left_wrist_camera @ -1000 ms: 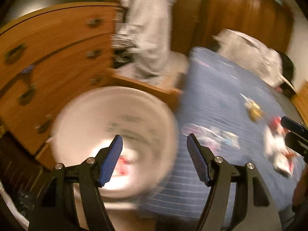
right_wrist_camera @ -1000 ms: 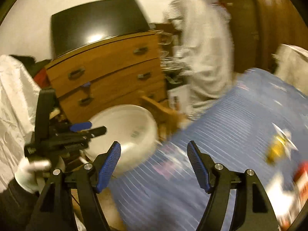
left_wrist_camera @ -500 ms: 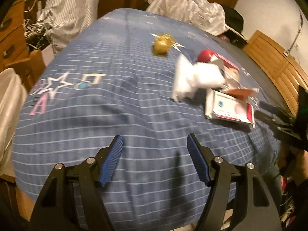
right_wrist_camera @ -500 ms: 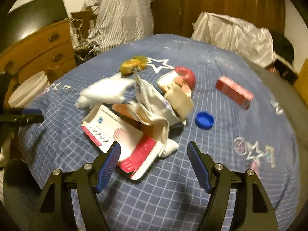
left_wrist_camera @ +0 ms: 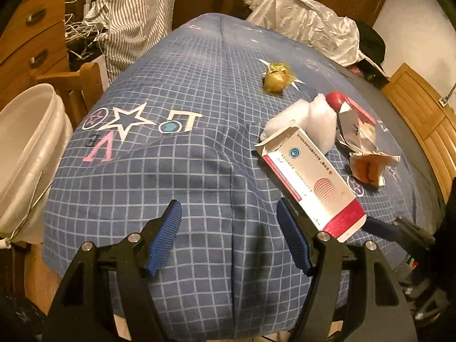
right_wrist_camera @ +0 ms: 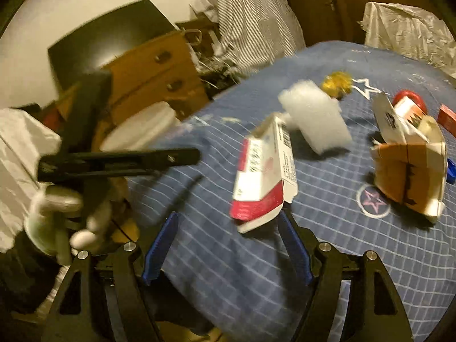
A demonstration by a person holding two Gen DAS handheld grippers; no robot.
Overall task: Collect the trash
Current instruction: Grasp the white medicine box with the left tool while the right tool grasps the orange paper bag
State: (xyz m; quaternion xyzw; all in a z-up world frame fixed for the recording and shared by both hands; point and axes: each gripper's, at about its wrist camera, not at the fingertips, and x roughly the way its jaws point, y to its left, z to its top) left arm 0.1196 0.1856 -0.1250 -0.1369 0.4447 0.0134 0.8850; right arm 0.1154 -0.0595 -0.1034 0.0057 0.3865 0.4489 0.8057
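Trash lies on a blue checked bedspread (left_wrist_camera: 199, 148): a white and red carton (left_wrist_camera: 310, 176), a white wad (left_wrist_camera: 313, 119), a yellow wrapper (left_wrist_camera: 275, 81), a red round thing (left_wrist_camera: 336, 99) and a torn orange box (left_wrist_camera: 367, 165). My left gripper (left_wrist_camera: 229, 239) is open and empty over the bed's near edge, the carton just right of its right finger. My right gripper (right_wrist_camera: 228, 259) is open and empty, the carton (right_wrist_camera: 262, 182) just beyond its right finger. The right gripper also shows at the lower right of the left wrist view. A white bucket (left_wrist_camera: 25, 154) stands left of the bed.
A wooden dresser (left_wrist_camera: 31, 45) and a wooden chair (left_wrist_camera: 82, 85) stand behind the bucket. A crumpled plastic sheet (left_wrist_camera: 307, 28) lies at the bed's far end. A striped garment (left_wrist_camera: 136, 17) hangs at the back left. A blue cap (right_wrist_camera: 451, 172) and a red box (right_wrist_camera: 447, 118) lie further right.
Both grippers have swung from the bucket and dresser to the bed and come close to the trash. The carton now lies close to both grippers. Both stayed open.
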